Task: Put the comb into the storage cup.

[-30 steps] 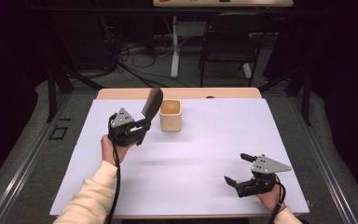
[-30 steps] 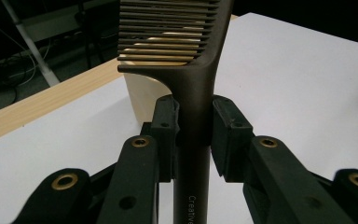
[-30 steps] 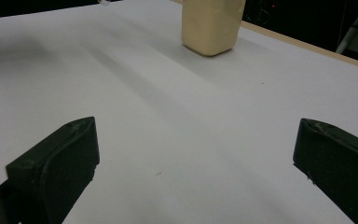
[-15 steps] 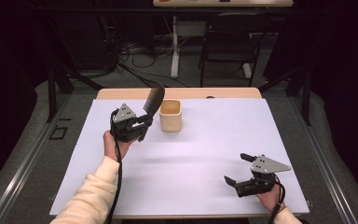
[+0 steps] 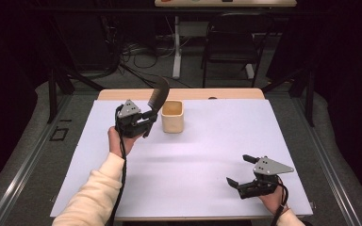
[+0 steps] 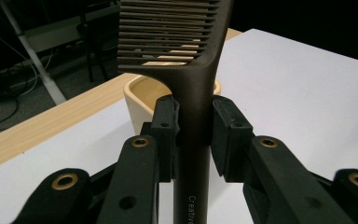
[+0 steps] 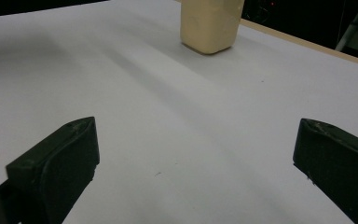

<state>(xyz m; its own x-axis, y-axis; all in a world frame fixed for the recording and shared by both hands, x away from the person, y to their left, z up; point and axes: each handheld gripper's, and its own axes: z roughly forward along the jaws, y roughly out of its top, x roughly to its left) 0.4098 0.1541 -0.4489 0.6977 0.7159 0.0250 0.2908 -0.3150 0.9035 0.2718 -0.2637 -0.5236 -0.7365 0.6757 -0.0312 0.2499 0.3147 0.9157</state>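
My left gripper (image 5: pixel 147 123) is raised above the white table sheet, shut on the handle of a dark brown comb (image 5: pixel 158 97). In the left gripper view both pads press the comb (image 6: pixel 195 88) handle, teeth pointing up, with the cream cup (image 6: pixel 142 100) just behind. The comb's head leans over the left edge of the cream cup (image 5: pixel 172 116) at the back middle. My right gripper (image 5: pixel 239 169) rests low at the front right, jaws wide open with nothing between them. The right gripper view shows the cream cup (image 7: pixel 210 23) far ahead across bare sheet.
The white sheet (image 5: pixel 207 150) covers most of the wooden table (image 5: pixel 122 94), whose back edge shows. A black chair (image 5: pixel 231 42) and cables stand on the floor beyond. A cable hangs from my left gripper along the cream sleeve (image 5: pixel 92 195).
My left gripper has shifted a little with the comb, tipping its head nearer the cup. The right gripper has stayed where it was.
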